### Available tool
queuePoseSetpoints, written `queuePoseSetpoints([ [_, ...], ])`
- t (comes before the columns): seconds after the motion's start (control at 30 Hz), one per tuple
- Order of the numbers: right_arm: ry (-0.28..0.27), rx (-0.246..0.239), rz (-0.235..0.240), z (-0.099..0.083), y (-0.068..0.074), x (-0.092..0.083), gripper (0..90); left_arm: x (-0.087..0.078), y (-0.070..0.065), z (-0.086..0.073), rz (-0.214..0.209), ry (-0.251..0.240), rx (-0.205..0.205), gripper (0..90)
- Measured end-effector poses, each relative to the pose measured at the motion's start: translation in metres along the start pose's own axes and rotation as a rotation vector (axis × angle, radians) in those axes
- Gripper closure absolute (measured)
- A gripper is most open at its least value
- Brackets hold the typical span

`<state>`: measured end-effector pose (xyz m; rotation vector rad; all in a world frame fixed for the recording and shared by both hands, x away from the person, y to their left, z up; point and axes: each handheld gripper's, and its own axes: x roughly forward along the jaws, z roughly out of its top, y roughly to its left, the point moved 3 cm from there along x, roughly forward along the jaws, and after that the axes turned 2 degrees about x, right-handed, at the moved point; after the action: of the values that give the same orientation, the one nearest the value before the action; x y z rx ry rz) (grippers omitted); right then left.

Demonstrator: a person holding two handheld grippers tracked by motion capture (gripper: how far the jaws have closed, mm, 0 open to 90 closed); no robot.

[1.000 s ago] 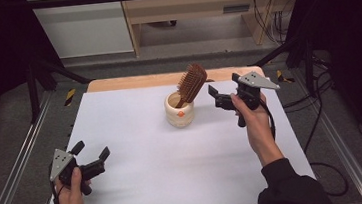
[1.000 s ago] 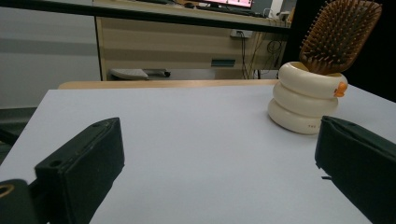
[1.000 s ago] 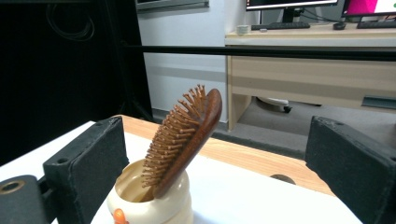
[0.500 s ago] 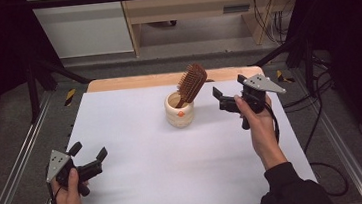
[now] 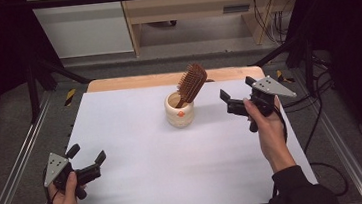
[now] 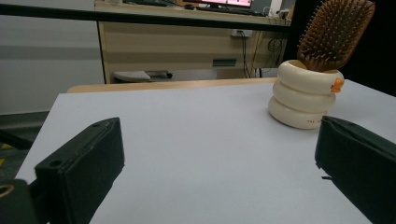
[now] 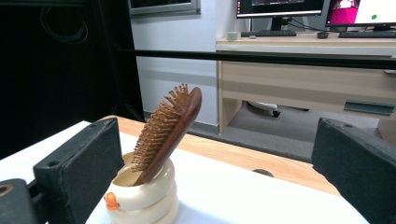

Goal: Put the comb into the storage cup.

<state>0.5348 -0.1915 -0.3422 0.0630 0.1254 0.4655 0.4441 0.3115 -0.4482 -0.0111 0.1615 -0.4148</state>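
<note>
Since the earlier frame, my right gripper (image 5: pixel 239 98) has drawn back from the hairbrush (image 5: pixel 191 82) toward the right edge of the table; the left gripper (image 5: pixel 86 159) has barely shifted.

The hairbrush stands handle-down in the cream holder (image 5: pixel 179 110), tilted so its bristled head leans up and to the right, well above the rim. Its body is dark reddish wood with matching pins on one face. The holder is a ribbed, three-ring cup with a small orange mark on its side, set at the centre-rear of the white table (image 5: pixel 141 176).

I judge the step in hand to be a retreat after placing the brush. To do it well, I would hold the right gripper level and clear of the leaning head so the holder is not tipped. Both grippers have jaws spread wide and hold nothing; the left one rests low near the front-left corner.
</note>
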Motion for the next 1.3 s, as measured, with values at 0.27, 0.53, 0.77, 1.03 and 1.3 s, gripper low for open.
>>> queuePoseSetpoints([
  [0.27, -0.018, 0.008, -0.006, 0.001, -0.014, -0.023, 3.2, -0.007, -0.002, 0.000, -0.010, 0.000, 0.002, 1.5],
  [0.53, -0.025, 0.009, -0.023, 0.000, -0.028, -0.048, 3.2, -0.010, -0.003, -0.002, -0.020, 0.000, 0.005, 1.5],
  [0.77, -0.023, 0.001, -0.030, -0.001, -0.036, -0.065, 3.0, -0.020, -0.001, -0.002, -0.016, -0.008, 0.001, 1.5],
  [1.03, -0.034, -0.014, -0.048, -0.010, -0.045, -0.081, 3.3, -0.029, -0.001, -0.002, -0.022, -0.016, -0.004, 1.5],
  [1.3, -0.043, -0.002, -0.091, -0.027, -0.053, -0.102, 2.3, -0.031, 0.002, -0.003, -0.022, -0.024, -0.027, 1.6],
])
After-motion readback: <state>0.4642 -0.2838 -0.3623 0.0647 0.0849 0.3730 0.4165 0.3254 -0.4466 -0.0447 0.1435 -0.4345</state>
